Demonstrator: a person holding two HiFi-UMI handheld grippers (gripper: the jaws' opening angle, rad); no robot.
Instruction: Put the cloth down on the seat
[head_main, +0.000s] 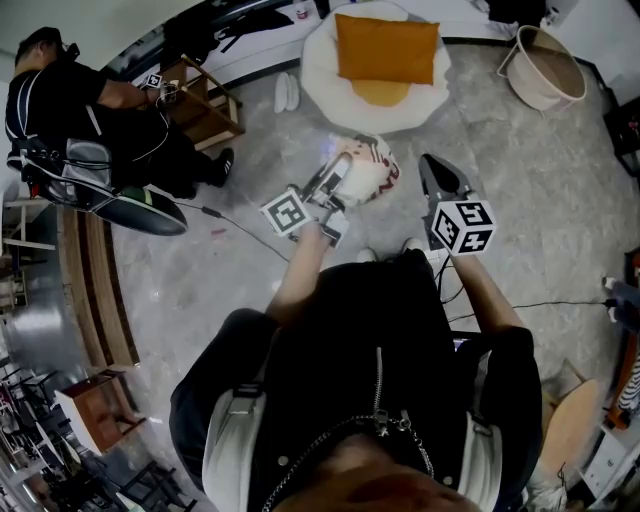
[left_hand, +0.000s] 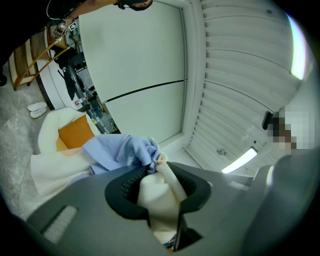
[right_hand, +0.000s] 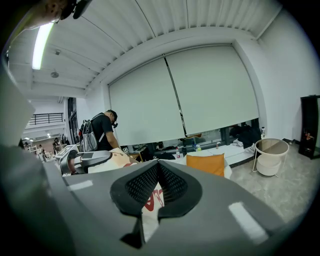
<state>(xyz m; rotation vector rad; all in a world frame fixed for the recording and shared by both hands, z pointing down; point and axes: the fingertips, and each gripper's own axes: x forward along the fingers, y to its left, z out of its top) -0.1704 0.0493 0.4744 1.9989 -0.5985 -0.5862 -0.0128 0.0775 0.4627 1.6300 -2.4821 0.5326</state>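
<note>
My left gripper (head_main: 345, 165) is shut on a bunched white cloth (head_main: 375, 172) with red print, held up in front of me. In the left gripper view the cloth (left_hand: 150, 192) fills the closed jaws of the left gripper (left_hand: 159, 167), and a pale blue fold (left_hand: 120, 150) hangs past them. Just right of the cloth and apart from it, my right gripper (head_main: 428, 162) has its pads together; the right gripper (right_hand: 159, 165) shows nothing pinched. The seat (head_main: 325, 80) is a round white chair with an orange cushion (head_main: 385, 48), a little way ahead on the floor.
A person in black with a backpack (head_main: 80, 120) stands at the left by a wooden stool (head_main: 205, 100). White slippers (head_main: 285, 92) lie beside the seat. A round basket (head_main: 545, 68) sits at the far right. A cable (head_main: 560, 303) runs over the floor.
</note>
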